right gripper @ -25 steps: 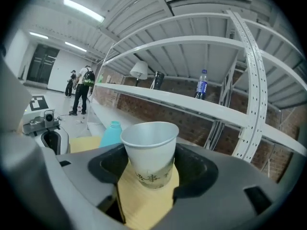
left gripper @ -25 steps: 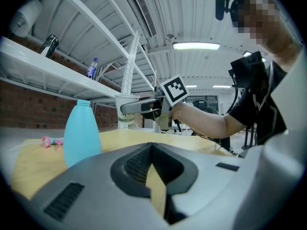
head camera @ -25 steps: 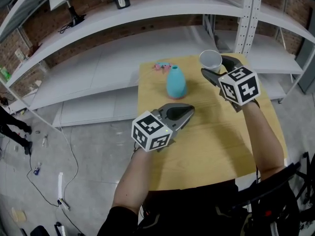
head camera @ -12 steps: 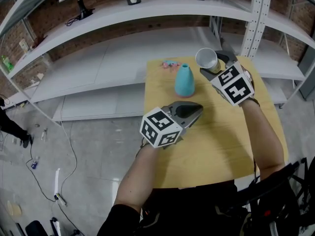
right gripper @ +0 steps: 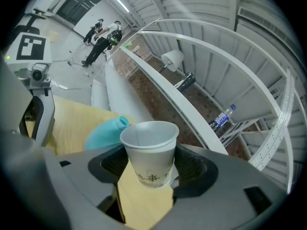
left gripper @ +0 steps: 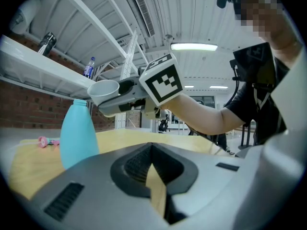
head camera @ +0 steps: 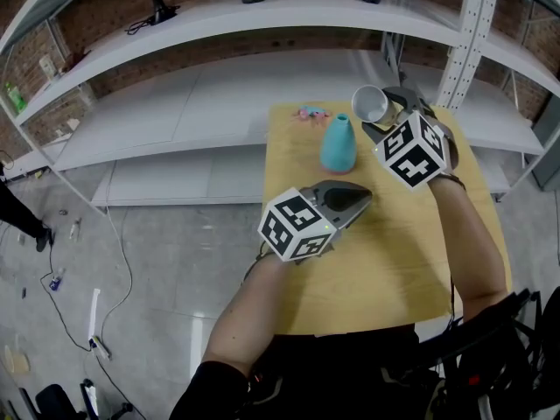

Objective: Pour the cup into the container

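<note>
A white paper cup [head camera: 370, 104] hangs tilted above the wooden table [head camera: 394, 261], its mouth turned toward the teal bottle [head camera: 338, 143]. My right gripper [head camera: 380, 117] is shut on the cup [right gripper: 149, 152]. In the right gripper view the bottle's open neck [right gripper: 120, 122] shows just behind the cup. From the left gripper view the cup [left gripper: 103, 88] sits close above and right of the bottle [left gripper: 78, 133]. My left gripper [head camera: 360, 201] is shut with nothing in it, low over the table in front of the bottle. What the cup holds is hidden.
A small pink object [head camera: 311, 112] lies on the table's far left corner behind the bottle. White metal shelving [head camera: 219, 24] with dark bottles runs behind the table, and a shelf upright [head camera: 464, 33] stands at its right. Grey floor lies to the left.
My right gripper has carried the cup left, closer to the teal bottle's neck, and tipped it more. The left gripper has kept its place beside the bottle.
</note>
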A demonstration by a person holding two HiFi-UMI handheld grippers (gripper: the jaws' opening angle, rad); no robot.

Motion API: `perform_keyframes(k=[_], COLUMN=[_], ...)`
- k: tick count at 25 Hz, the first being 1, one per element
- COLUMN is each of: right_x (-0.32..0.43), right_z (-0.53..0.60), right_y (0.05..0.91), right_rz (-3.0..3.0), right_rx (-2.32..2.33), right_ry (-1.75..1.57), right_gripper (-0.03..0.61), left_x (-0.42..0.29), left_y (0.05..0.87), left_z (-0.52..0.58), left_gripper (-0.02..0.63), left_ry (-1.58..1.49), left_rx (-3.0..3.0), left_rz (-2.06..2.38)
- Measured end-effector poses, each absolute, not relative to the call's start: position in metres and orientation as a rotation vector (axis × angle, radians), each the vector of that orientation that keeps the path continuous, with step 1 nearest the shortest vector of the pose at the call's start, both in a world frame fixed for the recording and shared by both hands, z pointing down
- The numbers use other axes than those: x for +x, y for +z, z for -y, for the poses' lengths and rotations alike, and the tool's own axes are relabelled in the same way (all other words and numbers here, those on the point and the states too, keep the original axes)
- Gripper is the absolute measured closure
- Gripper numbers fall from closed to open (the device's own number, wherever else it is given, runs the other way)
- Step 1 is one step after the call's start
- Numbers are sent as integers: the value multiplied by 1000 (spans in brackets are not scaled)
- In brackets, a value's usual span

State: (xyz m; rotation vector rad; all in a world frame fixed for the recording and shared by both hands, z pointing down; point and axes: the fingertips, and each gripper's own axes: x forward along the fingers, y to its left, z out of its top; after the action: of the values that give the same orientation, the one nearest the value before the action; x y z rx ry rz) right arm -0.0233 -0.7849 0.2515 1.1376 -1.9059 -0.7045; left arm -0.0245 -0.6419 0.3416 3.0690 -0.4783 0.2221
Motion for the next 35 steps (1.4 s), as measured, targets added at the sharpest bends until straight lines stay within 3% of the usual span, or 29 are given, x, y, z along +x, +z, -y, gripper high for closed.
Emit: perform_keyframes(k=[35], right_x=[-44], right_z=[797], right_y=[250], right_rz=[1626], right_rx=[1051], right_ry=[-958], right_gripper=[275], left_x=[-24], left_y=[345], left_z=[641], left_gripper=[621], left_ry=[223], left_rx=[3078], left_rz=[456])
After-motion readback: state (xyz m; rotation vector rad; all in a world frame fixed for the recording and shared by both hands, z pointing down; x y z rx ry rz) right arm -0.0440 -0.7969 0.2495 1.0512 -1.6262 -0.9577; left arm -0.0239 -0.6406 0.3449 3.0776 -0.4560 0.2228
